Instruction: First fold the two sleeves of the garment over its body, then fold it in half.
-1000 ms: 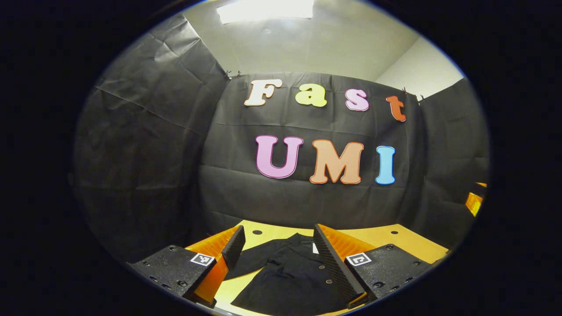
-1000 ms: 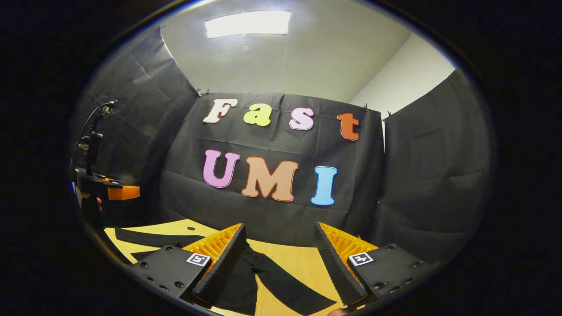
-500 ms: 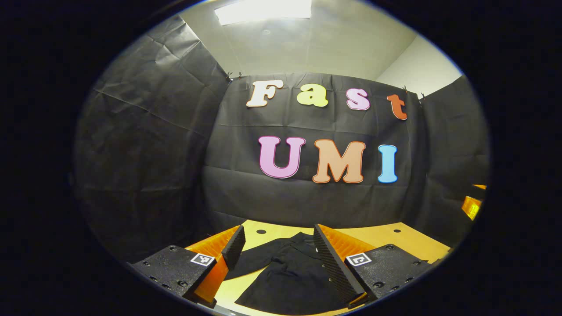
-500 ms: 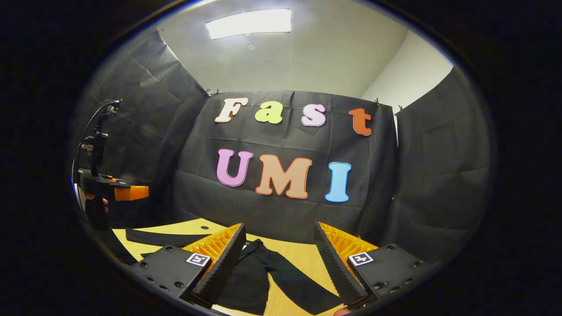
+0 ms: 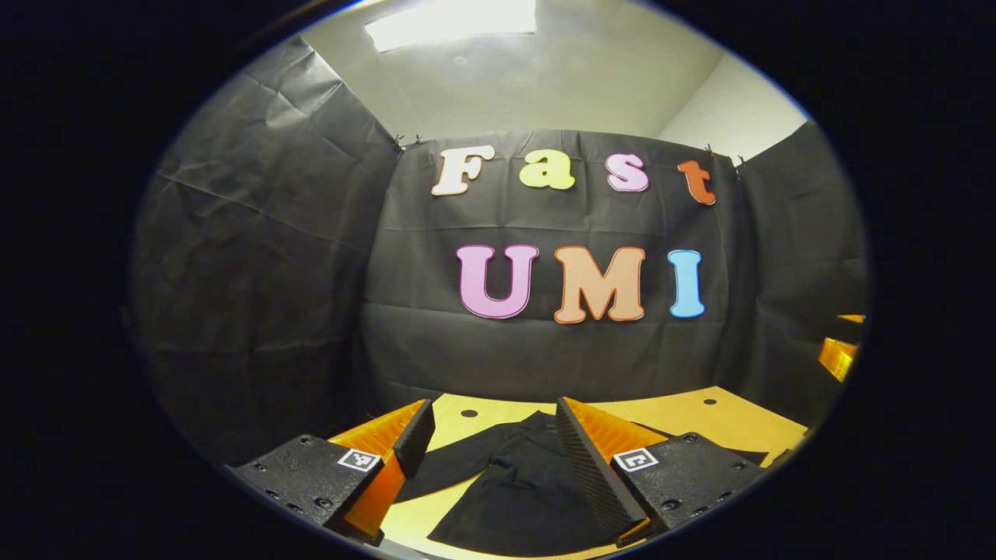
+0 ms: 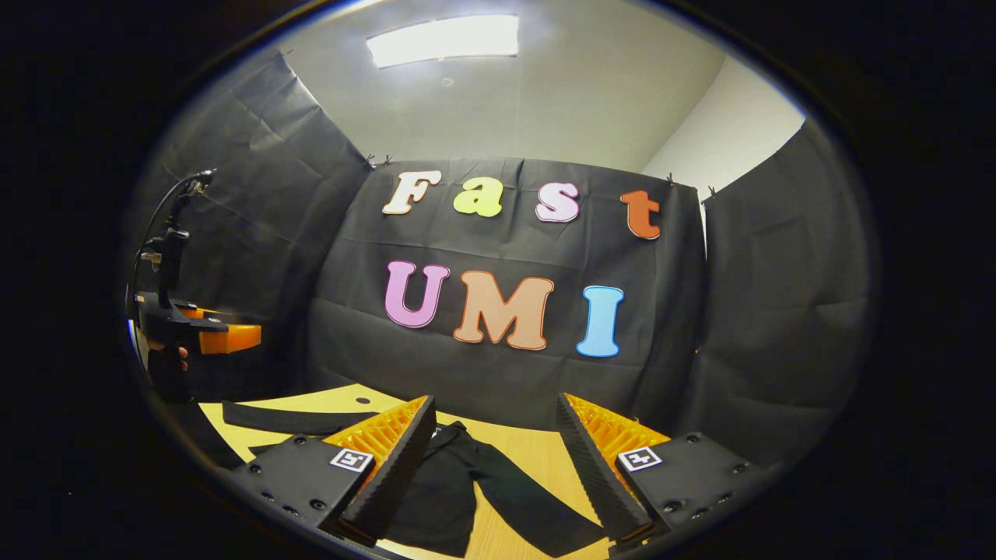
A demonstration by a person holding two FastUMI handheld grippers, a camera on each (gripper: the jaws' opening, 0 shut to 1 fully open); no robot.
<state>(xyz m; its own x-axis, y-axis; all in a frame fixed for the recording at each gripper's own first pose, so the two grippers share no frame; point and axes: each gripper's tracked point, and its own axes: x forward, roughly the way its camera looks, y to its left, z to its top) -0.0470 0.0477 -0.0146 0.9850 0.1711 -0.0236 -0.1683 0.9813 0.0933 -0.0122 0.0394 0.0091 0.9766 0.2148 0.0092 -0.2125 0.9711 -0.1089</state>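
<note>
Both grippers hover with fingers spread apart and nothing between them, the left gripper [image 5: 486, 443] and the right gripper [image 6: 494, 443] above a wooden table [image 5: 685, 420] where the black garment [image 5: 521, 490] lies flat, one sleeve [image 6: 537, 509] stretched toward the near right.

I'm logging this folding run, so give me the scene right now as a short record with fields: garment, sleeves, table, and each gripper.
garment: black garment lying spread on the table, not yet folded
sleeves: one sleeve stretched out flat to the side, another laid out toward the far left of the right gripper view
table: light wooden table
left gripper: fingers apart, above the garment, holding nothing
right gripper: fingers apart, above the garment, holding nothing
</note>
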